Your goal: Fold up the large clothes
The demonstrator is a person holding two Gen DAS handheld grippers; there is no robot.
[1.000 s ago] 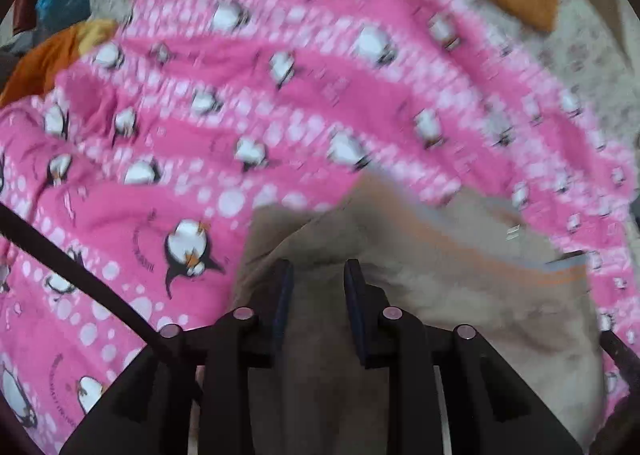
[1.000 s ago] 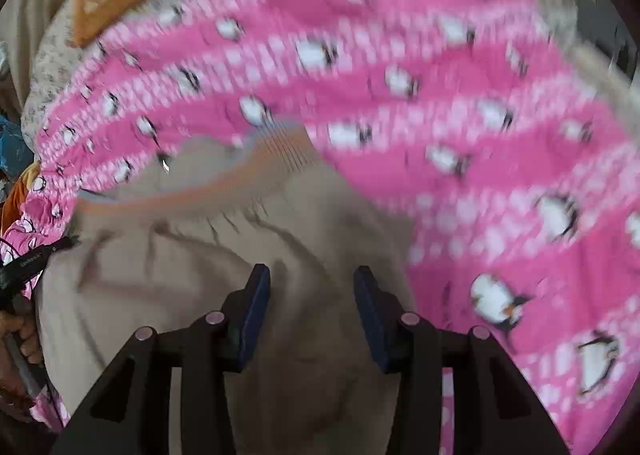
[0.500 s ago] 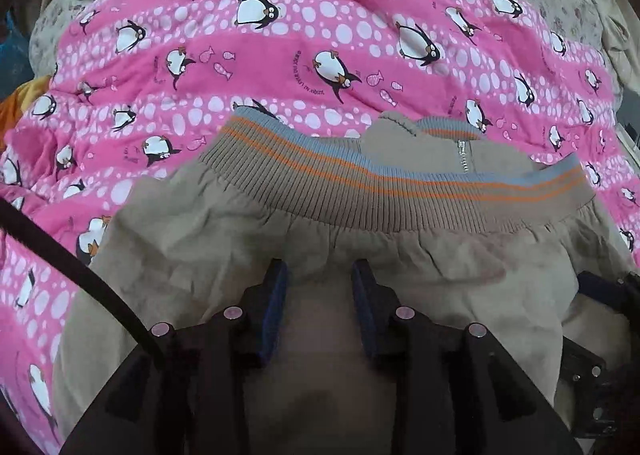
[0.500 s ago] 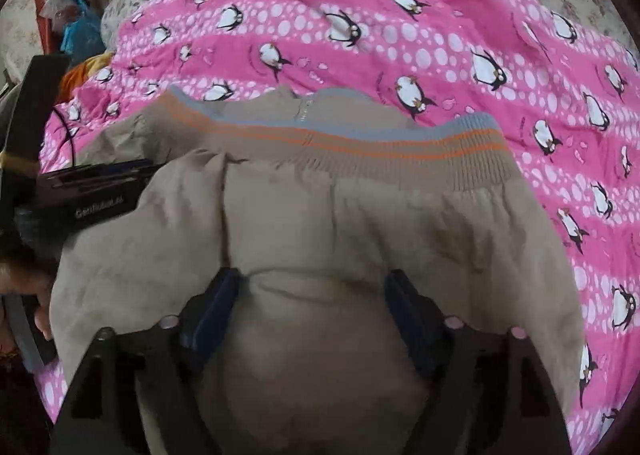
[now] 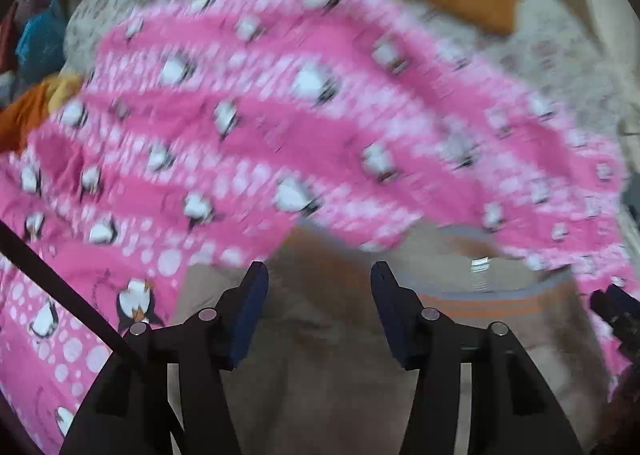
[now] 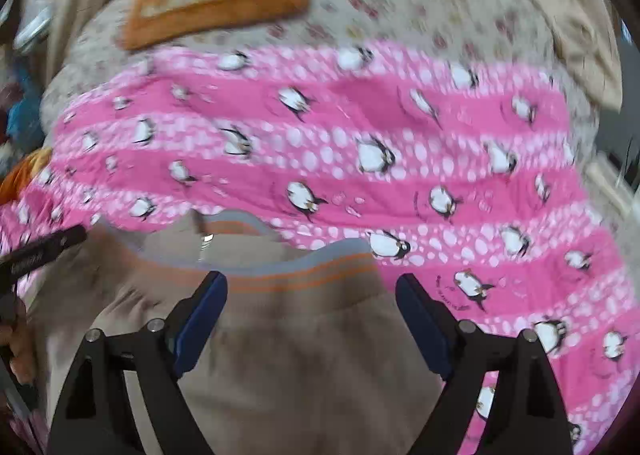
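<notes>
On the left, your left gripper (image 5: 316, 275) has spread wider than a moment ago and pinches nothing; the tan jacket (image 5: 340, 367) lies beneath it on the pink penguin blanket (image 5: 240, 135). Further right, your right gripper (image 6: 312, 287) stays spread wide over the striped ribbed hem (image 6: 304, 271), empty too. Both views have pulled back, so that fold looks laid down; judge the next grip from here.

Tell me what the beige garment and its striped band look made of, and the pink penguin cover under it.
Beige garment: probably thin woven cotton or blend, matte, soft creases. Striped band: likely ribbed knit elastic, with gathers below it. Pink penguin cover: printed, matte, looks like soft cotton or fleece; blur leaves it open.
</notes>
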